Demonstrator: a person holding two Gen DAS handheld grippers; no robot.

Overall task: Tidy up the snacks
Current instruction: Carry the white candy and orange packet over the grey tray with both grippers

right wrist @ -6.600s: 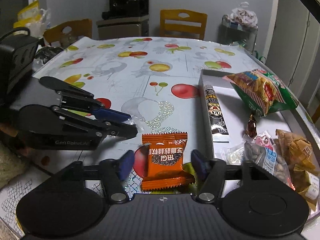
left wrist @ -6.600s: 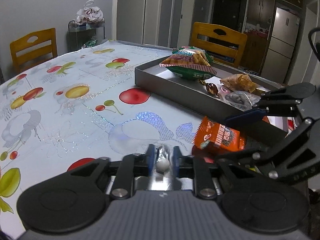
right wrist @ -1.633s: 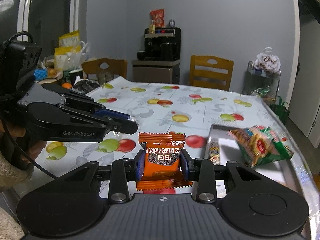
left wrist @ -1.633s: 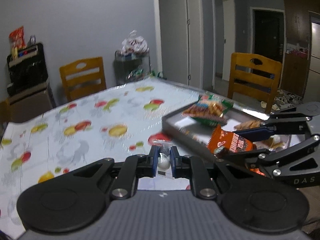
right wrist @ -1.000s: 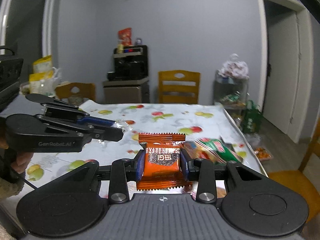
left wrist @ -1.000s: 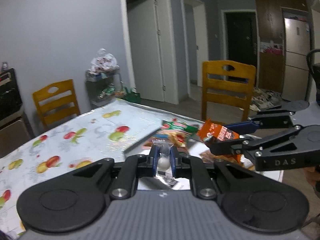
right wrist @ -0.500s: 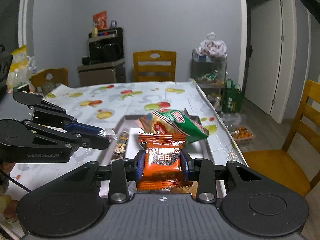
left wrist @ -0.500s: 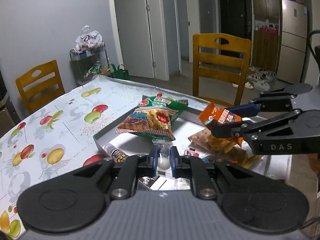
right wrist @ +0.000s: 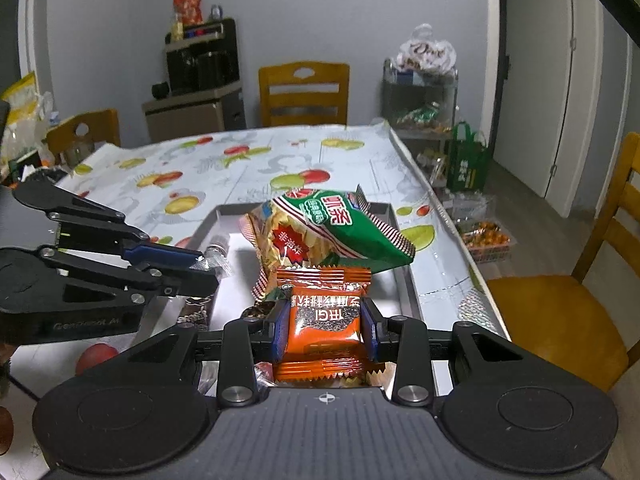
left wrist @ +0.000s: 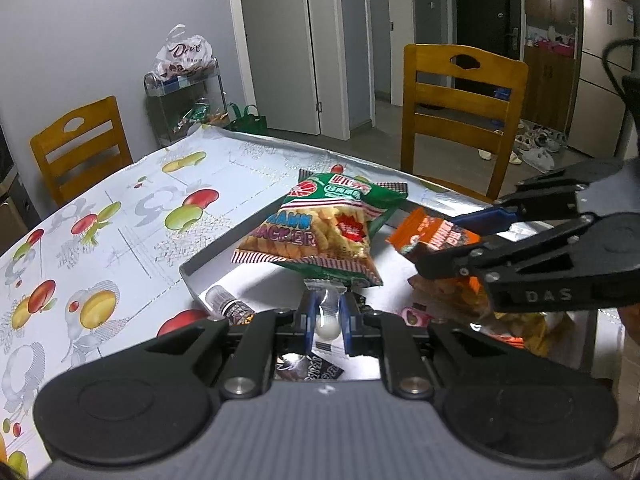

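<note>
Both tools, left tool (left wrist: 327, 320) and right tool (right wrist: 325, 330) (each gripping its snack), now hang lower over the tray (left wrist: 208, 270) instead of the counter (left wrist: 120, 220).

Tray (left wrist: 208, 258) on table (left wrist: 120, 220); cracker bag (left wrist: 320, 232) in tray, far end; tube (left wrist: 230, 306) in tray, left of bag; chair (left wrist: 460, 92) behind table.

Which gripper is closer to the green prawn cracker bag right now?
Left, though it is close. The left gripper, holding a clear-wrapped candy, sits just below the green bag; the right gripper, holding the orange packet, trails slightly.
</note>
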